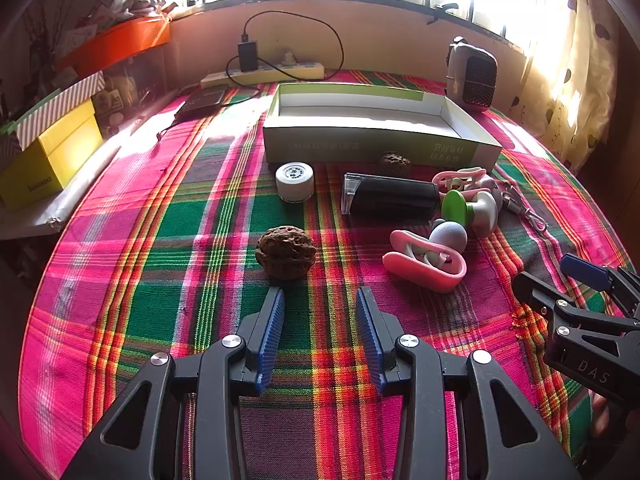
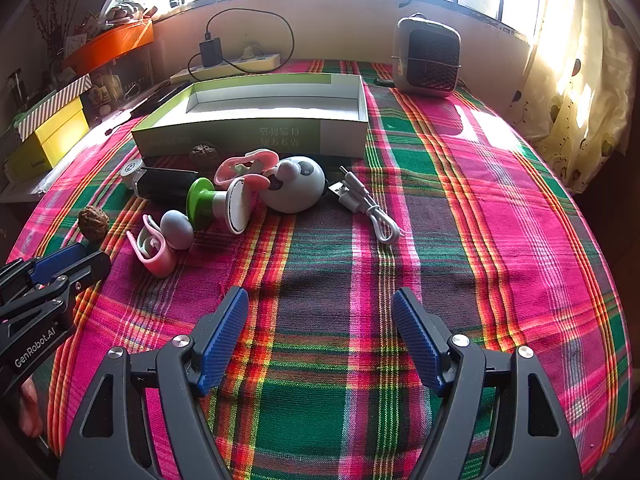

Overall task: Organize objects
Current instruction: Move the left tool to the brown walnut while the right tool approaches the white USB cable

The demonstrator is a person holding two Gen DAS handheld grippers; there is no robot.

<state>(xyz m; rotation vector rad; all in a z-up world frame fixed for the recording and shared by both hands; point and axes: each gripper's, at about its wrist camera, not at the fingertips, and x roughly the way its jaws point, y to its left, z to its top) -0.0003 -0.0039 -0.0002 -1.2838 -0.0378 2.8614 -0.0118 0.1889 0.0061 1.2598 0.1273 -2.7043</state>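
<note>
An open green-and-white box (image 1: 376, 146) (image 2: 256, 136) lies on the plaid cloth. In front of it lie a walnut (image 1: 285, 252) (image 2: 93, 222), a second walnut (image 1: 395, 162), a white round jar (image 1: 295, 181), a black case (image 1: 390, 197), pink clips (image 1: 426, 266) (image 2: 154, 250), a grey egg shape (image 2: 177, 229), a green-and-white roller (image 2: 218, 204), a panda gadget (image 2: 295, 184) and a white USB cable (image 2: 366, 208). My left gripper (image 1: 320, 296) is open and empty, just short of the near walnut. My right gripper (image 2: 320, 300) is open and empty over bare cloth.
A small heater (image 2: 427, 56) stands at the back right. A power strip with charger (image 1: 262, 70) lies by the wall. Yellow and striped boxes (image 1: 52, 148) and an orange tray (image 1: 120, 42) sit on the left. A curtain (image 2: 580, 92) hangs right.
</note>
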